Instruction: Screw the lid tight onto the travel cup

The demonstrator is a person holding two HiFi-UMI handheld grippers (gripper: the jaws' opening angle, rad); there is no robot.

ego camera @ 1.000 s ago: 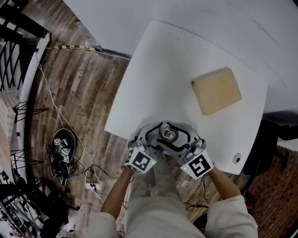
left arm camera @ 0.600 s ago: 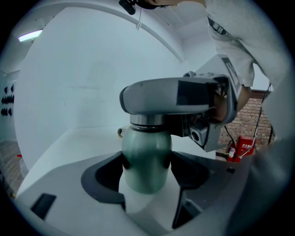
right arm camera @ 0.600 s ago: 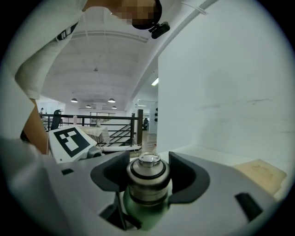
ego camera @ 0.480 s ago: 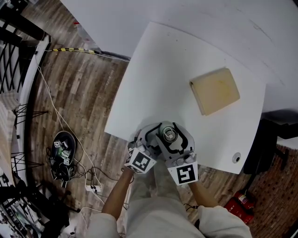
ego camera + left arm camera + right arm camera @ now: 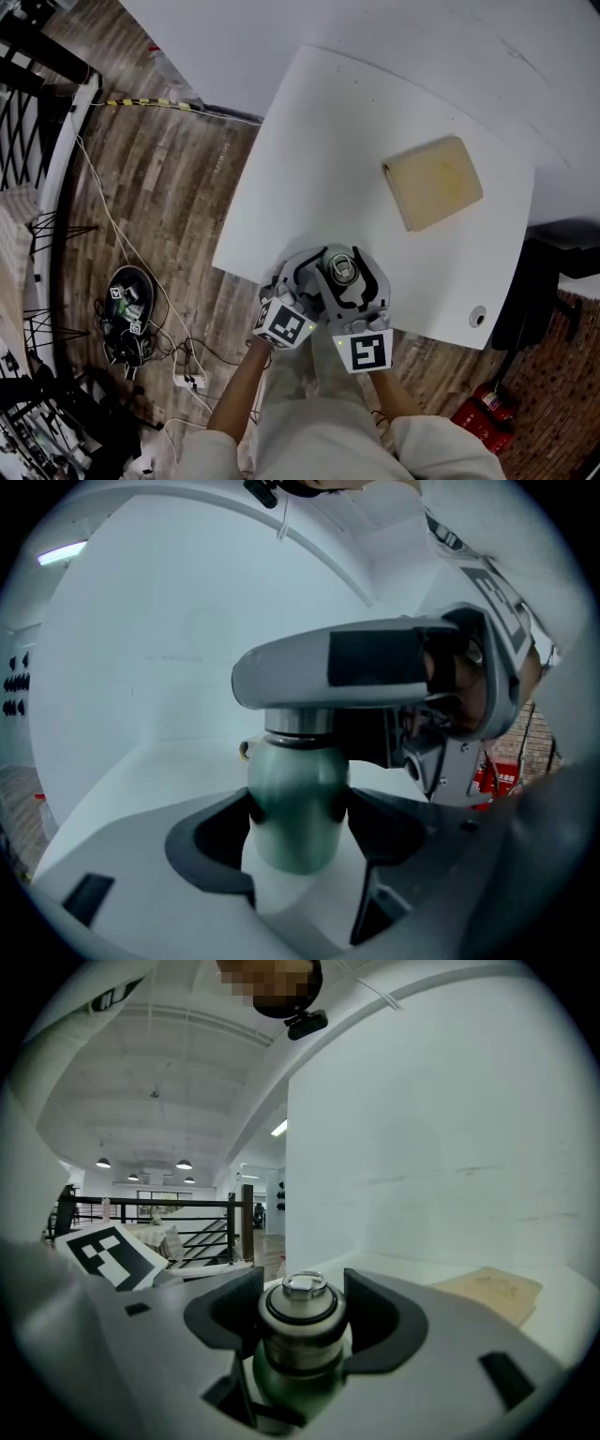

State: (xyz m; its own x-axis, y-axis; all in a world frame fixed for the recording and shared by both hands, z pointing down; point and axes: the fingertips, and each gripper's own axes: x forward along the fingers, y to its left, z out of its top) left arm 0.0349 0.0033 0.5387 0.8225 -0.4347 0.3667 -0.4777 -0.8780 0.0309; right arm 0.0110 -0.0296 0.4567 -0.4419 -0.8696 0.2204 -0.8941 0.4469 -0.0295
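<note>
One cup (image 5: 339, 272), one lid (image 5: 298, 1290), one tan block (image 5: 433, 182), one white table (image 5: 319, 141) and two claws. The cup stands upright at the table's edge, well apart from the tan block, on the person's side of it.

Both forearms reach in from below the cup in the head view, marker cubes side by side, and both claws tip slightly downward. The left claw (image 5: 300, 832) is clamped on the cup's green body. The right claw (image 5: 300, 1326) is clamped on the steel lid above it.

Only the left claw's view shows the right claw's jaw lying across the cup's top. Only the right claw's view shows the lid's round button and a black railing behind.
</note>
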